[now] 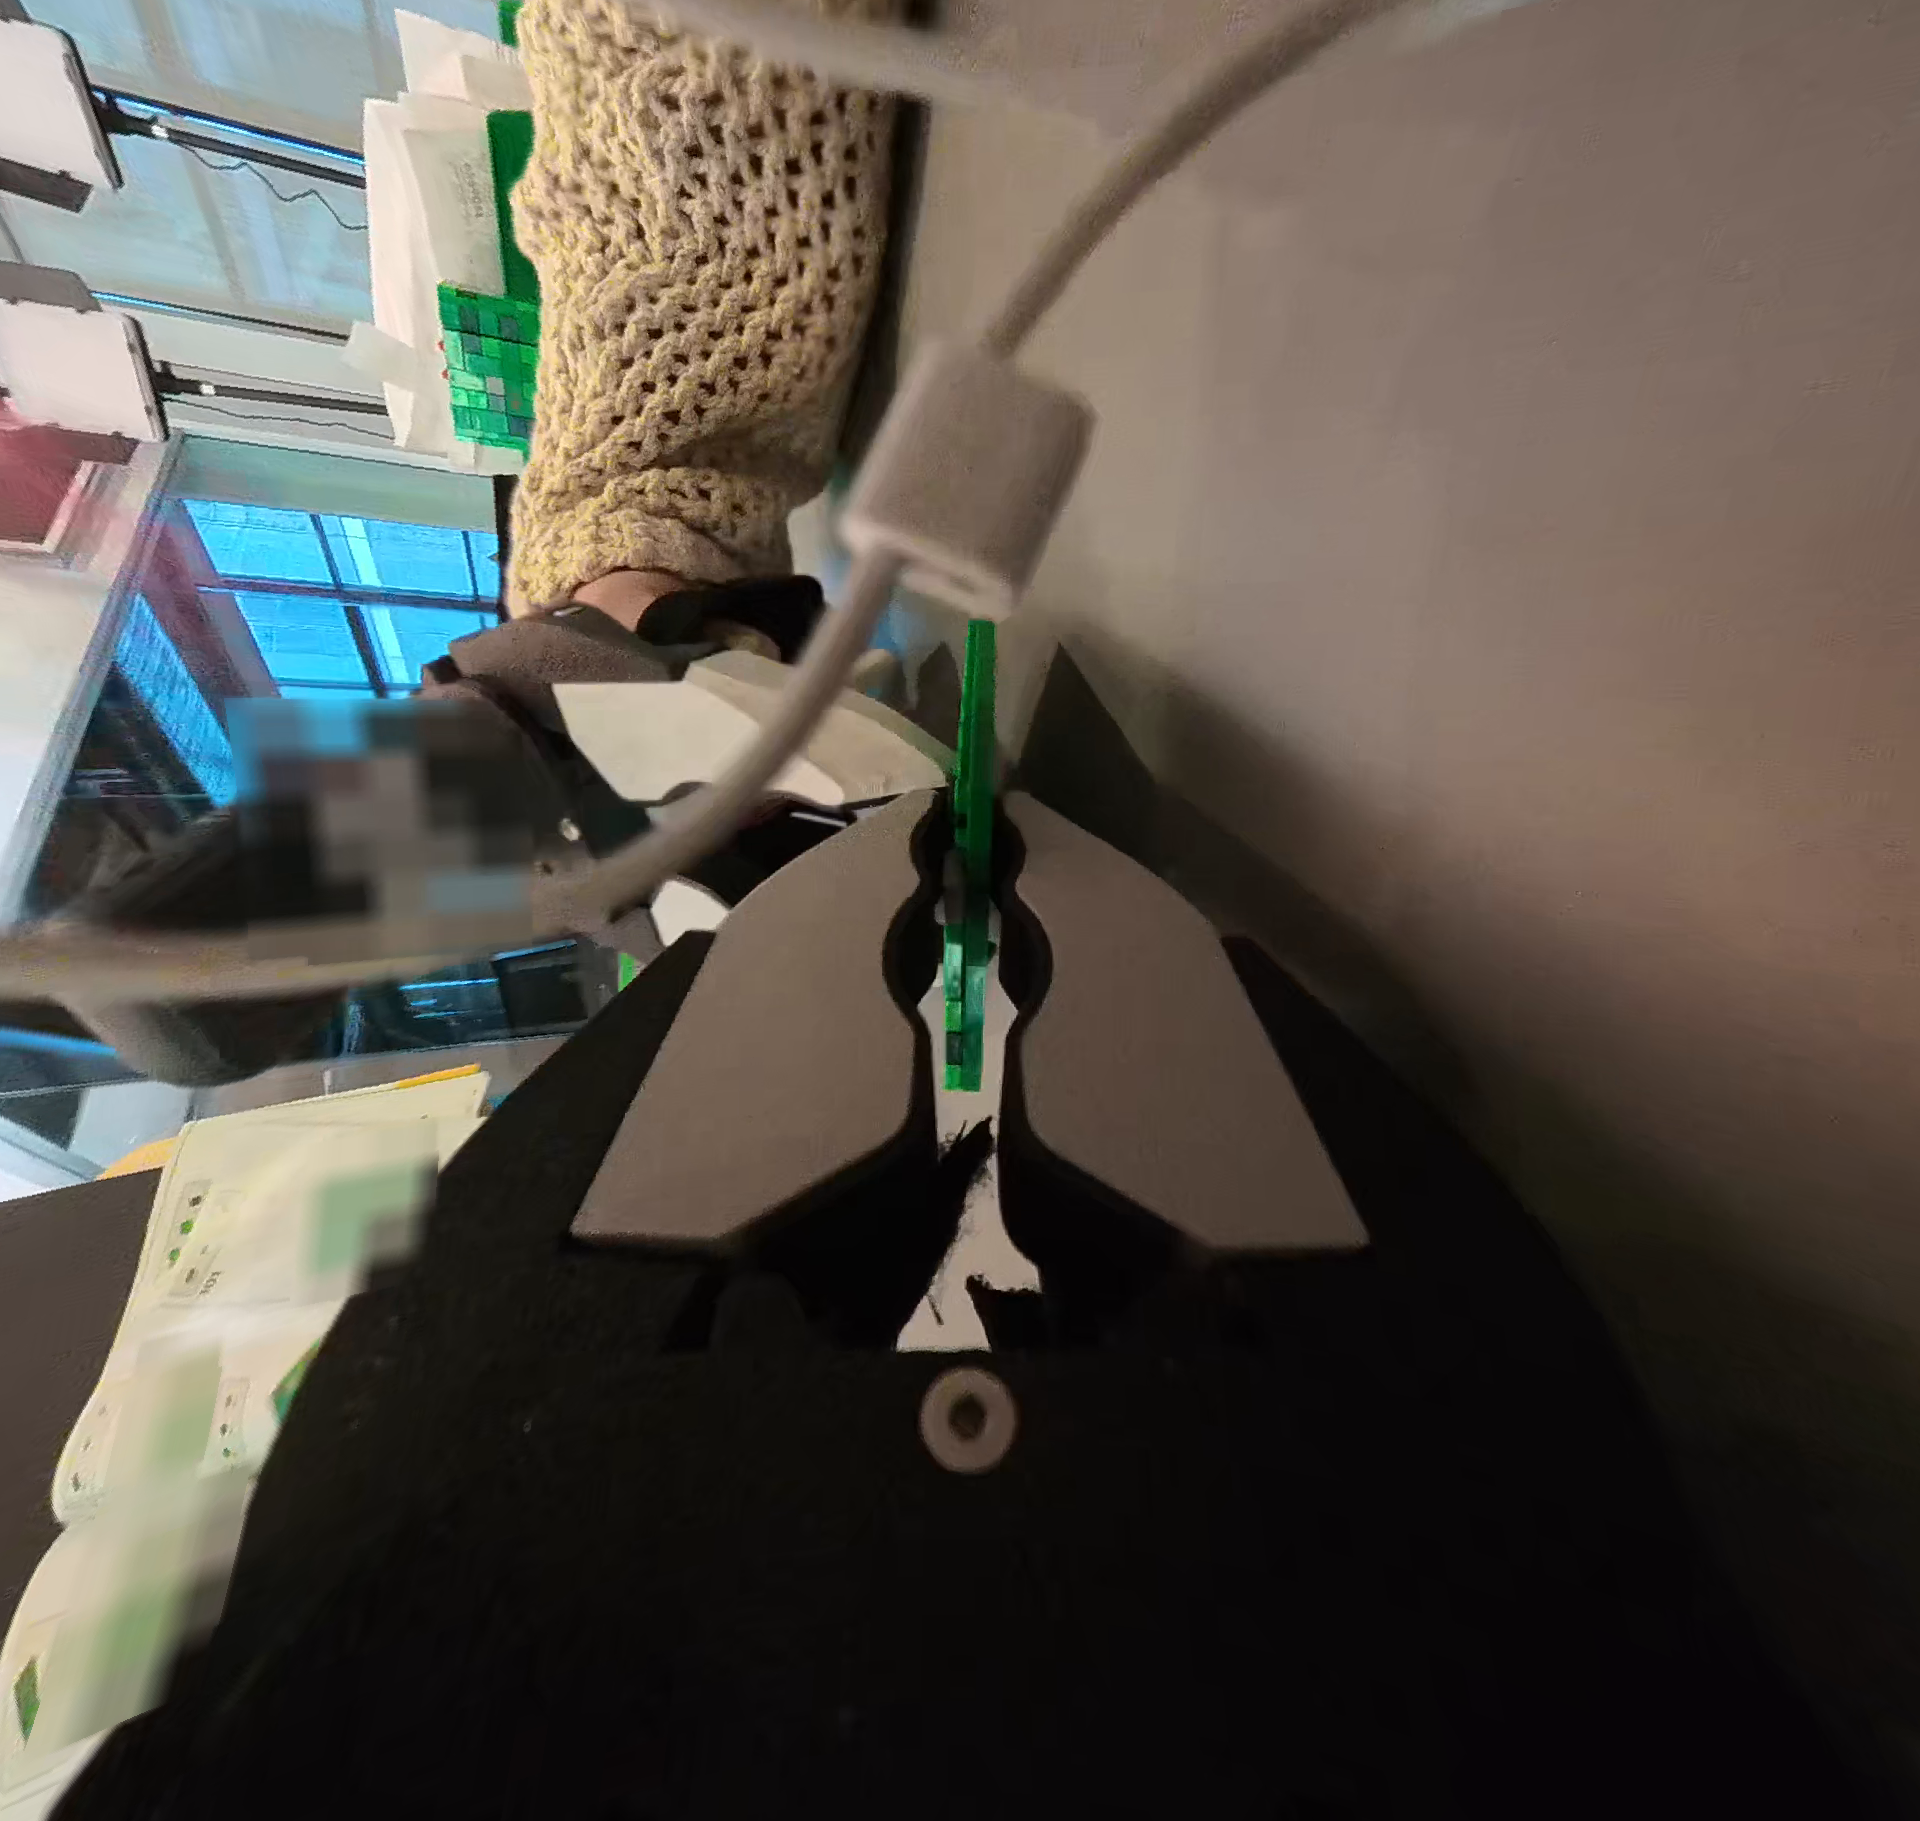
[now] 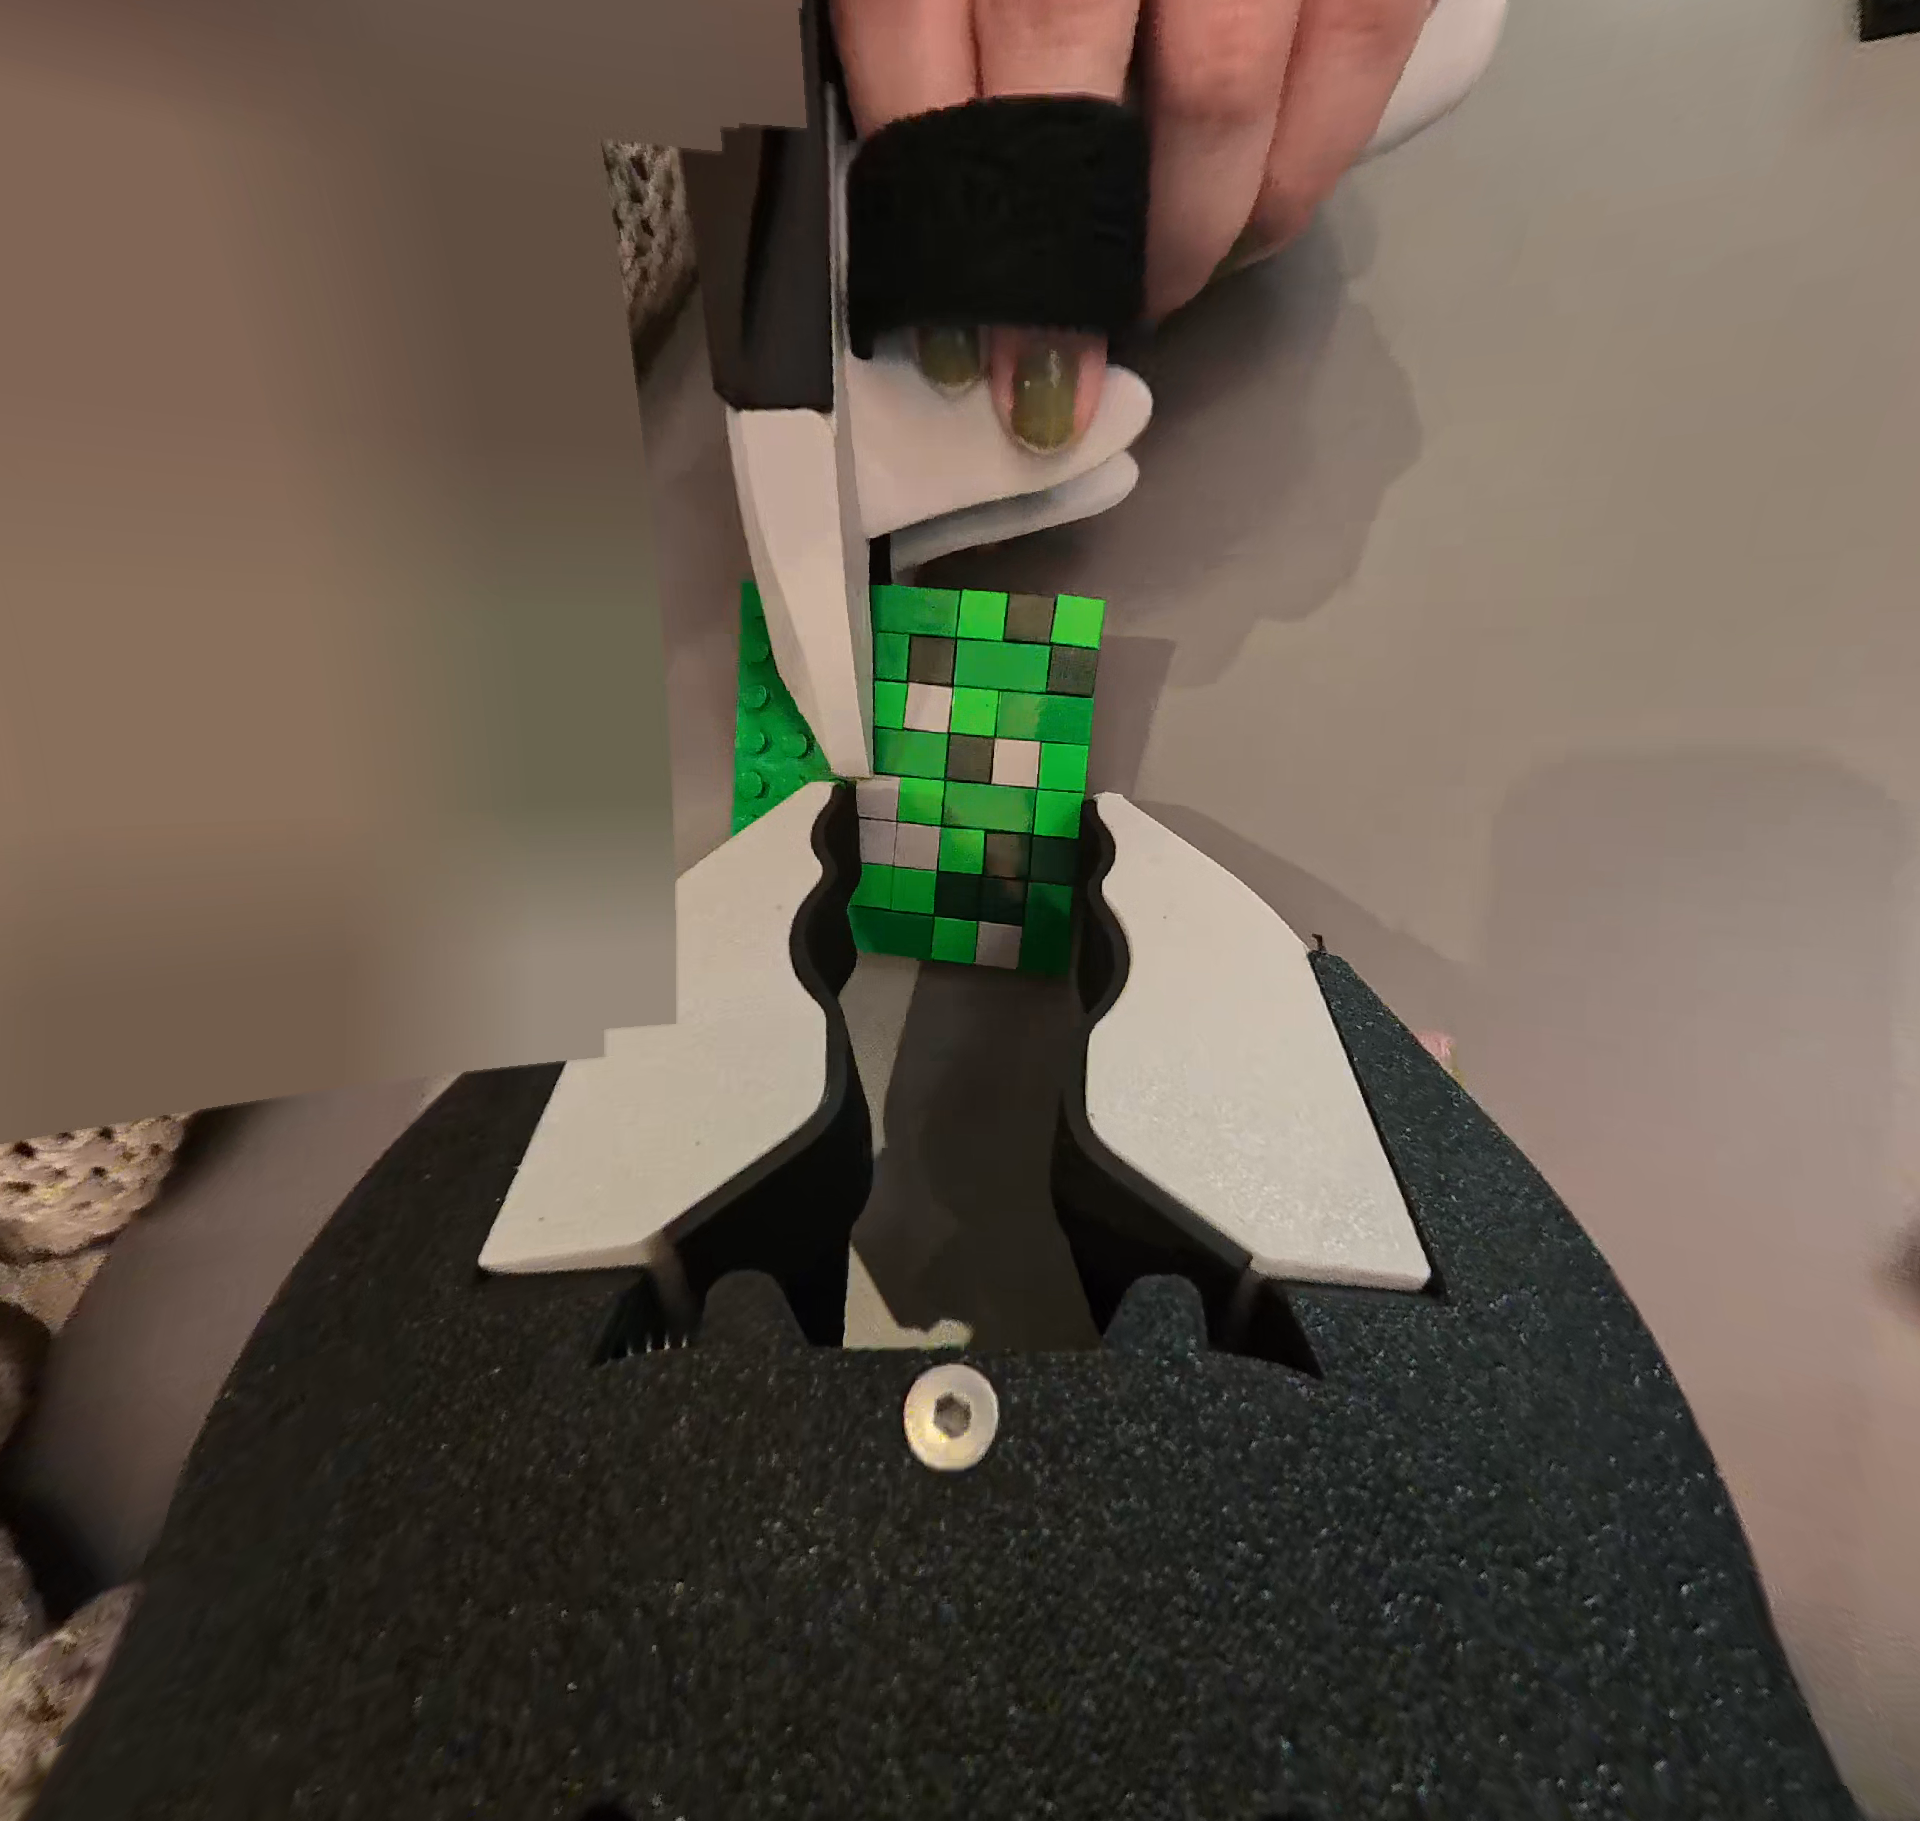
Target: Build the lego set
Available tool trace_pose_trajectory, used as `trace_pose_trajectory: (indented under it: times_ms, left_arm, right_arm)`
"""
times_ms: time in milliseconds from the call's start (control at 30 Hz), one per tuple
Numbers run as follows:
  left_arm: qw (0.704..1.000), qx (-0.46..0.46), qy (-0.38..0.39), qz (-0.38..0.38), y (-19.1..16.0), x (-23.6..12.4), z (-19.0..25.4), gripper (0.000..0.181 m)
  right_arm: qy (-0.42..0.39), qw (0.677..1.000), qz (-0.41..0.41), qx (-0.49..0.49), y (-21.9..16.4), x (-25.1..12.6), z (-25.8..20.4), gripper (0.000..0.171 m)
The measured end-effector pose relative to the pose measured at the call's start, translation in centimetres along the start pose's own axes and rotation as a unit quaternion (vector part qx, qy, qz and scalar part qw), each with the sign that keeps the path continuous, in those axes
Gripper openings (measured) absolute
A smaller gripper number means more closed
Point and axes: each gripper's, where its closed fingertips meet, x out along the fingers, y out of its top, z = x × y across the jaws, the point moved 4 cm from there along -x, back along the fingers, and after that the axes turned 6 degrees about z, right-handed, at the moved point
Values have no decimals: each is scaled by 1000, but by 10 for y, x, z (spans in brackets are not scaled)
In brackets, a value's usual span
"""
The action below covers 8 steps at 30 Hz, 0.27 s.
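A: Looking past your left gripper: plain grey tabletop, windows behind, paper bags with another green panel leaning on them.

B: Fingers?

A: Your left ones are clamped on the green lego plate, seen edge-on. Your right gripper has its fingers apart, flanking the tiled face of that plate; contact unclear.

B: Instruction booklet?

A: Lower left, blurred.

Dim, warm indoor light; bright windows glare, near cable blurred, edges stretched by wide-angle distortion.
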Motion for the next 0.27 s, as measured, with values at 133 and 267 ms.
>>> trace_pose_trajectory:
  times_ms: [133,267]
  left_arm:
    - [1000,16,16,-9,1,-4,-4,6]
    - [1000,27,13,-3,4,-6,-2,6]
  right_arm:
    - [14,998,30,49,3,-3,2,40]
    - [23,995,46,82,4,-4,5,30]
